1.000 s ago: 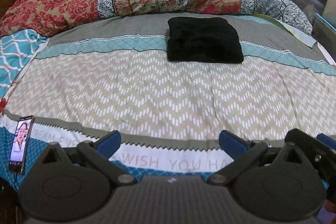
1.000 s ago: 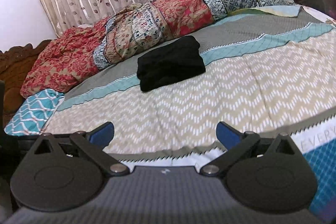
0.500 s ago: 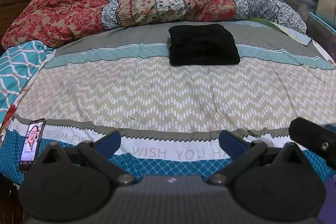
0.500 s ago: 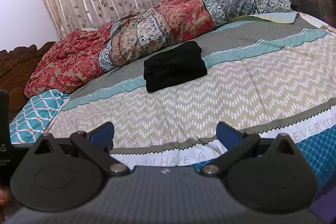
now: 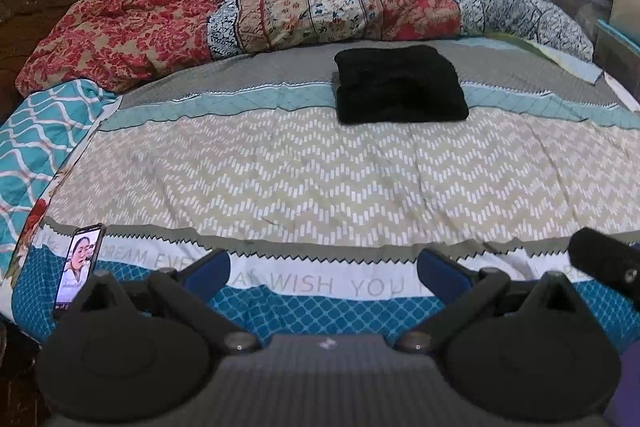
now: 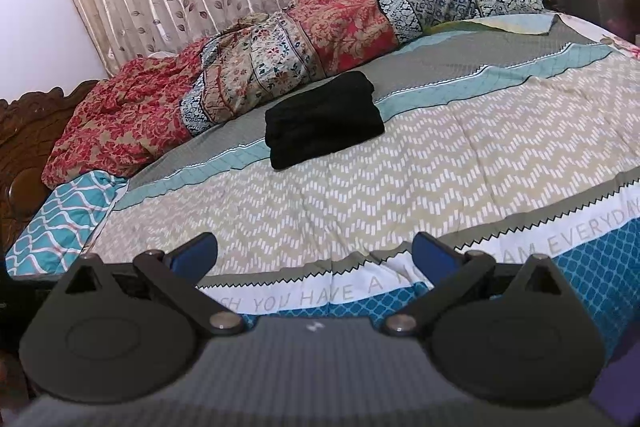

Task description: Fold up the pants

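Black soft-knit pants (image 5: 400, 85), folded into a thick square bundle, lie on the patchwork bedspread (image 5: 320, 179) at 12 o'clock, just short of the rumpled red floral quilt (image 5: 248, 11). Left claw (image 5: 324, 269) and right claw (image 6: 314, 253) both gaping wide, nothing held, well apart from it. Looks light, floppy, layers prob slide; best grab: thick folded near edge, w/ both claws. Fold appears done.
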Available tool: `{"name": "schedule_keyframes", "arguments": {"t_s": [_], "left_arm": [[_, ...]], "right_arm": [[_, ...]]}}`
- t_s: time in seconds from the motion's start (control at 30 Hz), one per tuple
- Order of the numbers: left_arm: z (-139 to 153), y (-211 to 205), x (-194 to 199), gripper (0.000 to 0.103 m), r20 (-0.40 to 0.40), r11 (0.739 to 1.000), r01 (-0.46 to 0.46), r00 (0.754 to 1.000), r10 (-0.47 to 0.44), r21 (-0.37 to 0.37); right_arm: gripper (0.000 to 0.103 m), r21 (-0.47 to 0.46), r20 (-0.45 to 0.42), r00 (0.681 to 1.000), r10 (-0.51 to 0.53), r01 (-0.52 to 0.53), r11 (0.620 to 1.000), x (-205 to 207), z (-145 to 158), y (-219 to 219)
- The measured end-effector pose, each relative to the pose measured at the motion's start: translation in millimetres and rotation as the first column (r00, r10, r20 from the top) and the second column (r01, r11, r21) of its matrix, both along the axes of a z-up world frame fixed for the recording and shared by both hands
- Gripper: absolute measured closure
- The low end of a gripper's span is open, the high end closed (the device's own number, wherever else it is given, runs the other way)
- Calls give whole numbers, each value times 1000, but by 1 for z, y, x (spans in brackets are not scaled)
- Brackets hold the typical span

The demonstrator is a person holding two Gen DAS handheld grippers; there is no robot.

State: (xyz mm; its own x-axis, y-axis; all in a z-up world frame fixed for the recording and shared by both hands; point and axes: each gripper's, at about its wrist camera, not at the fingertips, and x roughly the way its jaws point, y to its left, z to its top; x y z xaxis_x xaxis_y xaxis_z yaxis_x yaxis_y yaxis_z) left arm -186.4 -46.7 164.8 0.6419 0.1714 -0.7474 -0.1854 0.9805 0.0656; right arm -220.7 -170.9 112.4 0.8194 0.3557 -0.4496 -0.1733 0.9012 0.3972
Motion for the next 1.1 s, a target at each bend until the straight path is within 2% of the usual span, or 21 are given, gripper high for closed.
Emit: {"name": "schedule_keyframes", "arguments": {"t_s": [0.33,0.53,1.1], "left_arm": [[-7,5,4,0,-3,999,-34,999,34,9],[-14,-1,9,0,-33,999,-26,999,27,32],[-22,1,14,0,-63,999,-32,997,33,22]], "right_arm": [[0,2,-6,1000,11,-11,1000,1,-1,1],[0,-2,8,1000,3,-3,1000,-1,-1,2],[0,-2,-6,1000,12,-12,1000,1,-5,5]]}}
